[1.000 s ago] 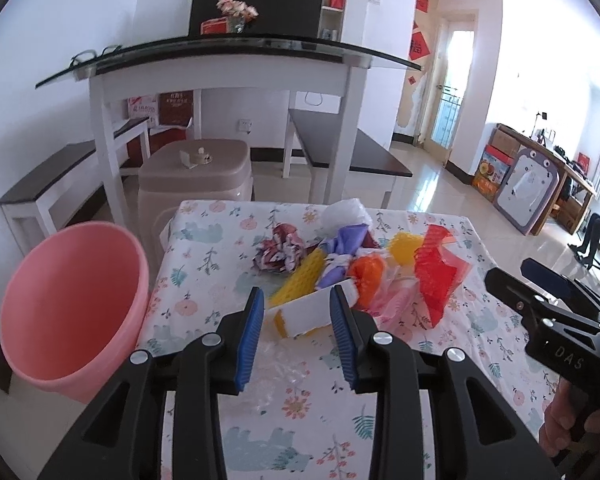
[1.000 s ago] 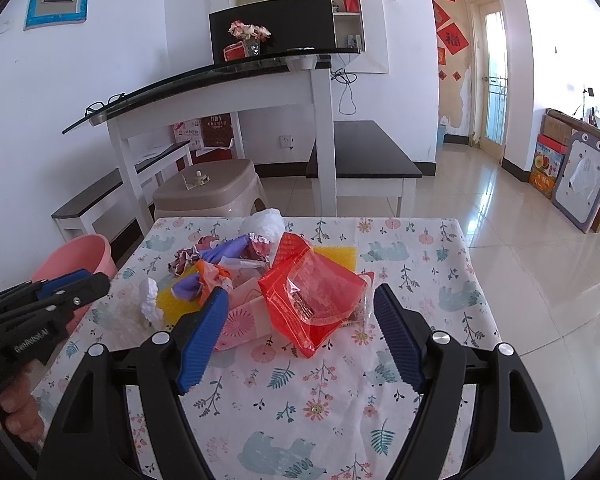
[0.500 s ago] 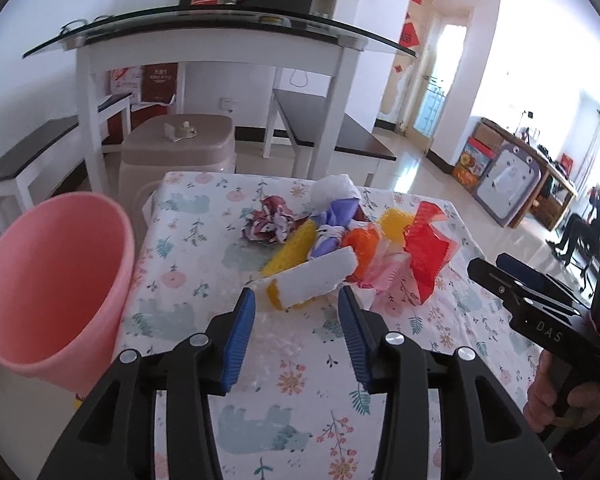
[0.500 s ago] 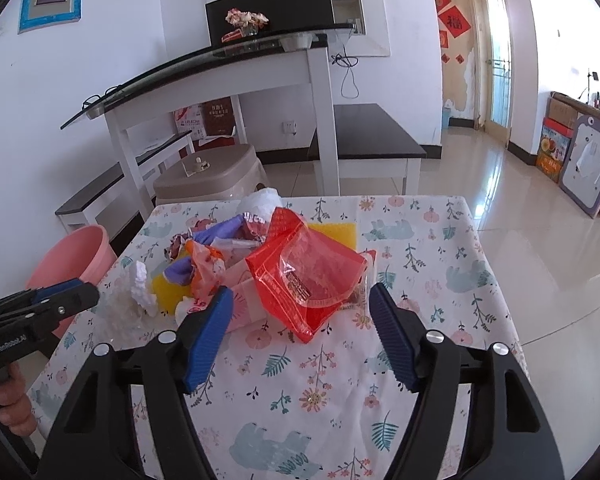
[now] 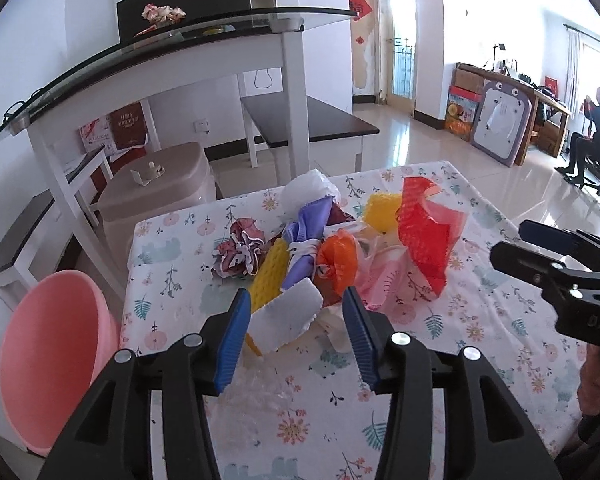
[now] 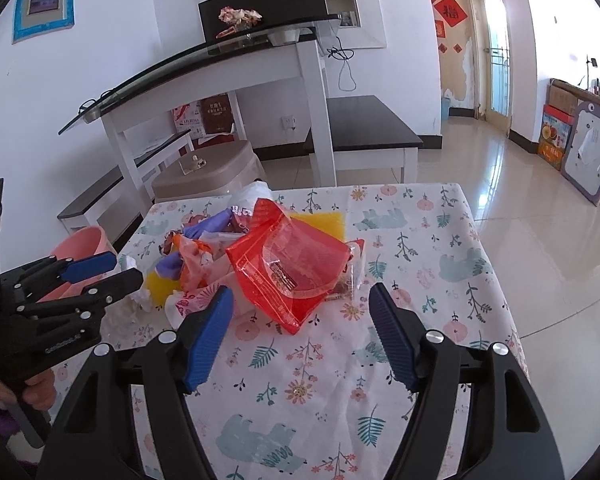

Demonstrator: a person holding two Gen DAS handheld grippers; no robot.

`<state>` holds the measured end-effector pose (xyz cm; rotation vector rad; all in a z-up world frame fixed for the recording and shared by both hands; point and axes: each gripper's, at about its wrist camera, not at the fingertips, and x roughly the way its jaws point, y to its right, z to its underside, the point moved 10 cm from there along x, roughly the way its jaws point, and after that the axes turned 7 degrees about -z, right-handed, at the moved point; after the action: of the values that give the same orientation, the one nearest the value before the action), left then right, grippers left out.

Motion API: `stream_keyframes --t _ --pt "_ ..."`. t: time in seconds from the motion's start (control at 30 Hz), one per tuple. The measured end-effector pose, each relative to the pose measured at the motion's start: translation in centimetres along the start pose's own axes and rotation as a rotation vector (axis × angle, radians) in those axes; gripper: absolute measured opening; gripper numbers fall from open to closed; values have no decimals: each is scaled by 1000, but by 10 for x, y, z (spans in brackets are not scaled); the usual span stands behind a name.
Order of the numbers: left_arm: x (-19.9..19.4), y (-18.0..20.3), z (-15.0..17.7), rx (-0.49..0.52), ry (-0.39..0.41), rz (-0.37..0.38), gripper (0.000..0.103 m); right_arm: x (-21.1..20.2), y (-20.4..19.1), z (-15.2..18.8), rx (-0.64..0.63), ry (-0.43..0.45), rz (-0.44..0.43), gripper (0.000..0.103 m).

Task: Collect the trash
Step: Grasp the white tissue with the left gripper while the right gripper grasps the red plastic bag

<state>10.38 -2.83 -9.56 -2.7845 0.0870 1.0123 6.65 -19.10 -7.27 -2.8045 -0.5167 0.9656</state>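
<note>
While my left tool (image 5: 296, 328) hangs low over the surface (image 5: 476, 344) with its blue pads spread apart, a white sponge block (image 5: 288, 316) sits between them at the near edge of the trash pile; I cannot tell whether either pad touches it. Just behind it lie a yellow sponge (image 5: 268, 276), a purple bag (image 5: 304, 240), an orange crumple (image 5: 338, 260) and a dark red wrapper (image 5: 238, 252), with a white plastic bag (image 5: 308, 194) at the far end. My right tool (image 6: 302, 332) is also wide apart, gripping nothing, its pads flanking the near corner of a red transparent bag (image 6: 292, 268), which carries a dark printed label too blurred for me to read. A pink bucket (image 5: 48, 368) stands beside the surface on my left, off its edge. Lettering "DAS" shows on the side of my right tool in the left wrist view. On the wall, a blue-framed plaque (image 6: 44, 0) reads "11109". Red boxes (image 6: 204, 116) under the glass-topped desk (image 6: 204, 60) bear printing I cannot make out.
</note>
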Motion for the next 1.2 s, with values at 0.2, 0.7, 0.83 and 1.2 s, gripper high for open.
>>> stream_keyframes --t 0.2,0.7,0.83,1.2 --pt "7 -7 3 -21 -3 -22 30 3 -3 2 3 -12 -20 69" --pt "-38 -40 -5 -229 60 78 26 14 -28 -4 -24 -39 -114 50" --pt "-52 -47 -9 -257 84 89 26 23 -37 -11 -40 -50 -123 39" --pt "-76 -83 -17 -411 125 168 26 36 -36 -14 -13 -93 -110 2"
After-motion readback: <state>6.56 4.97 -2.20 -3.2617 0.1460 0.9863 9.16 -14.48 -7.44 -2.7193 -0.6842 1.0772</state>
